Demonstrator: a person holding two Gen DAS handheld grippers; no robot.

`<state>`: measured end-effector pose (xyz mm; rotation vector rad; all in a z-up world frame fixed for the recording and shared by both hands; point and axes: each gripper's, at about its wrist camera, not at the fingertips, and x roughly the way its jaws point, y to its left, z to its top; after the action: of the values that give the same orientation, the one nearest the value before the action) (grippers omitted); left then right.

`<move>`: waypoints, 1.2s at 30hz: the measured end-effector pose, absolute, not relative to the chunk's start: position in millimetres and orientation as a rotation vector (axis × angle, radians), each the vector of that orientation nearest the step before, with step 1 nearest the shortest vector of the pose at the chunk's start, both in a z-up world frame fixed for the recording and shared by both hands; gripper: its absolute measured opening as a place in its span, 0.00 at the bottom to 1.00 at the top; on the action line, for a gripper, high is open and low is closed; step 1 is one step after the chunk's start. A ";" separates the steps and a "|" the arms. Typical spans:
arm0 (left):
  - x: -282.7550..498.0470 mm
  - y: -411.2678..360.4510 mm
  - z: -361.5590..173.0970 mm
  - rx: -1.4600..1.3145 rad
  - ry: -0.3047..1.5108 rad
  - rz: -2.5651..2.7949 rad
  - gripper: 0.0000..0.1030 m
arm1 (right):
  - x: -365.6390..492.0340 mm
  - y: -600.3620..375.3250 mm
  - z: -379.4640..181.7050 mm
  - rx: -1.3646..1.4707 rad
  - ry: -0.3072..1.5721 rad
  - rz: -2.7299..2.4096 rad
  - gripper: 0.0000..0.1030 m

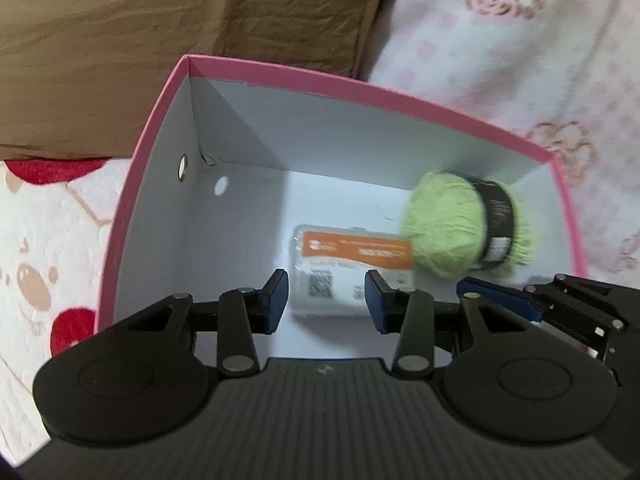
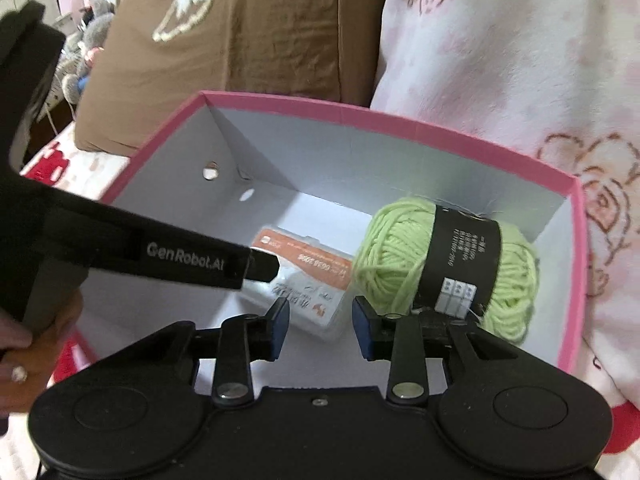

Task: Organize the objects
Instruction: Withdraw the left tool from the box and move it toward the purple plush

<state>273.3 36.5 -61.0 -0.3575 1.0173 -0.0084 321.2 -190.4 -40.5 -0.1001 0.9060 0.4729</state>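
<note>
A pink box (image 1: 360,92) (image 2: 360,114) with a white inside stands open on the bed. On its floor lie a clear plastic case with an orange label (image 1: 352,252) (image 2: 304,276) and, to its right, a light green yarn ball with a black band (image 1: 444,224) (image 2: 392,256). My left gripper (image 1: 326,300) hangs over the box above the case, open, with nothing between its blue pads. My right gripper (image 2: 322,328) is also open and empty, above the gap between case and yarn. The left gripper's black side (image 2: 180,260) crosses the right wrist view.
A brown cushion (image 1: 160,40) (image 2: 240,40) lies behind the box. A pink floral blanket (image 1: 520,40) (image 2: 500,60) is at the right. A cartoon-print sheet (image 1: 40,240) is on the left. A person's hand (image 2: 24,340) holds the left gripper. Plush toys (image 2: 88,28) sit far left.
</note>
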 end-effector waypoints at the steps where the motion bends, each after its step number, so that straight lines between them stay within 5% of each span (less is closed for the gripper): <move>1: 269.1 36.2 -55.5 -0.355 1.014 -0.017 0.40 | 316.2 -193.0 -35.8 -0.094 0.893 0.477 0.38; 10: 223.7 31.7 7.7 -0.279 1.000 -0.074 0.40 | 272.9 -207.3 15.1 -0.055 0.833 0.515 0.45; 36: 125.9 6.0 78.2 -0.234 1.013 -0.178 0.55 | 155.7 -217.6 94.9 -0.191 0.747 0.490 0.77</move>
<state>125.9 6.0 78.2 -0.2339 1.0127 -0.1777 155.7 -217.6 94.9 -0.1908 0.7472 0.4901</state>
